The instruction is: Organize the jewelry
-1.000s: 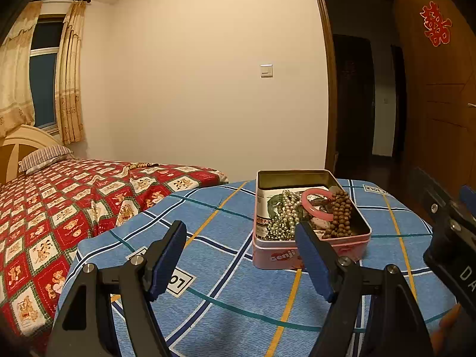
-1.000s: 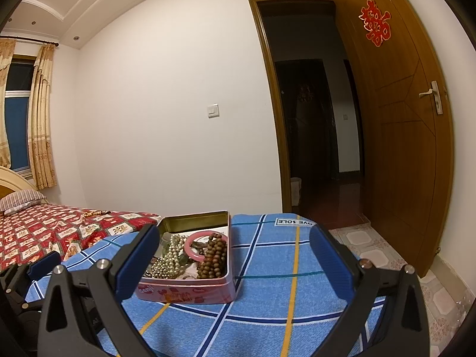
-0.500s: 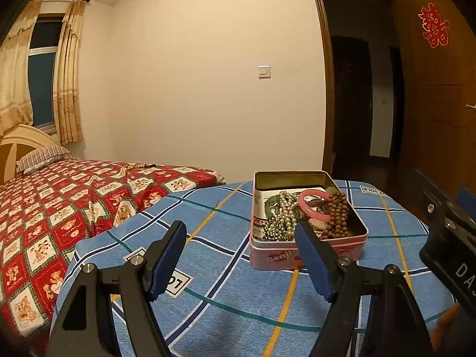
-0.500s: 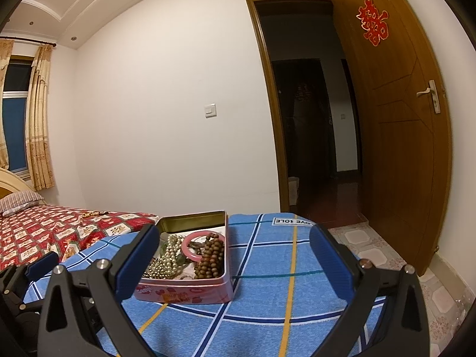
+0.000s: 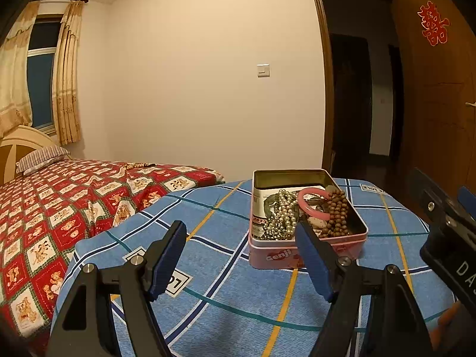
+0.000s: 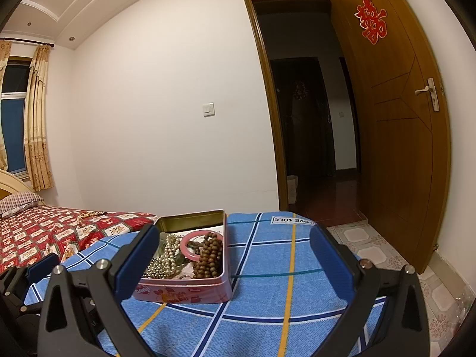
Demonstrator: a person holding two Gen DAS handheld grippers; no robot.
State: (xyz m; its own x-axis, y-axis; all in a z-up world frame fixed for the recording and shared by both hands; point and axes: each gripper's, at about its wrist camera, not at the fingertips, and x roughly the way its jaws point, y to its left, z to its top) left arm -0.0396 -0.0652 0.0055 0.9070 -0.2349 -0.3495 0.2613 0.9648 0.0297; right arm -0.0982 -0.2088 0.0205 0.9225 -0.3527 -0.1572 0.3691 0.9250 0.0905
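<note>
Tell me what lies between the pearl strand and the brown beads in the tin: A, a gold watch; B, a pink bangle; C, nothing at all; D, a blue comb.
B: in the tin, the pink bangle lies between the pearl strand and the brown beads; the left wrist view shows the same order.

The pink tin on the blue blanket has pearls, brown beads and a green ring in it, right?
Almost. The ring is pink, not green. The right wrist view shows it lying in the pink tin on the blue blanket, between the pearls and the brown beads.
</note>
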